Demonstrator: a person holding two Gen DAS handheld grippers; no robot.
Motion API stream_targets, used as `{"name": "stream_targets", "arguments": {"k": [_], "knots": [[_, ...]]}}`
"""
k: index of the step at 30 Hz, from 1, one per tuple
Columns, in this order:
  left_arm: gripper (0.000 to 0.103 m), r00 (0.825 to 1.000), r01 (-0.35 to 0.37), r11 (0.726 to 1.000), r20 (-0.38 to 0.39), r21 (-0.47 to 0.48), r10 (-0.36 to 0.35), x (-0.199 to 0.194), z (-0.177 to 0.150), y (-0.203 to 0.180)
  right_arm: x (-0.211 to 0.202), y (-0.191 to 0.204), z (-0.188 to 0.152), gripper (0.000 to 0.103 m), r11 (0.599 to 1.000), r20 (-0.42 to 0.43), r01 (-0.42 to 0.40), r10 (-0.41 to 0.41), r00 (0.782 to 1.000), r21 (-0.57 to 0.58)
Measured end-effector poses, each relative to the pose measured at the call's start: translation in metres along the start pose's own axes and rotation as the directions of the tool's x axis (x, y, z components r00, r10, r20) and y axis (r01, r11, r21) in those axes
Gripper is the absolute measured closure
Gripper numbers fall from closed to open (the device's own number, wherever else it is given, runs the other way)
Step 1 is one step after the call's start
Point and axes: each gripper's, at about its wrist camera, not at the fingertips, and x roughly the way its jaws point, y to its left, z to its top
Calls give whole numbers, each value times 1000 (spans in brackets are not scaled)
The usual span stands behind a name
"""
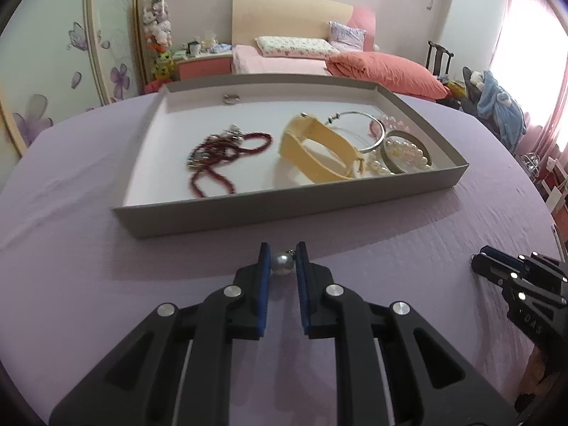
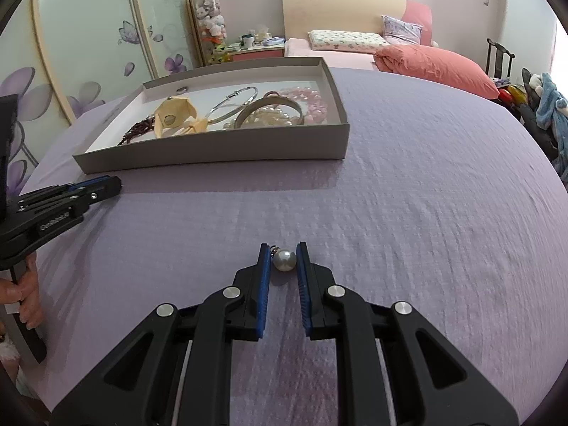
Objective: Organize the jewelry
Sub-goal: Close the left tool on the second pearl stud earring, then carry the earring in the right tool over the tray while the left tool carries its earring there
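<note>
A shallow grey tray lies on the lilac cloth and holds a dark red bead necklace, a yellow watch, a silver bangle, a pearl strand, pink beads and a small ring. In front of the tray my left gripper is shut on a grey pearl earring just above the cloth. To its right my right gripper is shut on a second pearl earring. Each gripper shows at the edge of the other's view: the right gripper and the left gripper.
The tray sits toward the far left of the cloth-covered surface. A hand grips the left gripper's handle. Behind are a bed with a pink duvet, a wardrobe with flower decals and a chair with clothes.
</note>
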Motion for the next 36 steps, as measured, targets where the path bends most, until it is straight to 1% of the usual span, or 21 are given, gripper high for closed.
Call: {"name": "stream_targets", "arguments": {"k": [7,11,16,25,33,36], "knots": [[88,996,-27,999,80,-45,31,-36,-12,25,-10,6,-2,87,999,47,-8,9,999,-32],[88,994,-31,997,106,-65,38,-50,-19,33,-13,10,-2,87,999,65,-21,24,998,-44],[88,990,-32,998,132,-62,40,-62,-25,31,-16,12,-1,87,998,79,-30,34,996,-51],[88,987,-23,998,154,-61,33,-70,-27,26,-21,11,2,87,998,108,-26,31,994,-48],[88,977,-29,997,209,-68,43,-81,-17,26,-30,14,15,87,998,169,-22,31,985,-59],[88,970,-37,997,237,-64,52,-86,-12,26,-34,13,22,87,998,200,-16,28,979,-61]]}}
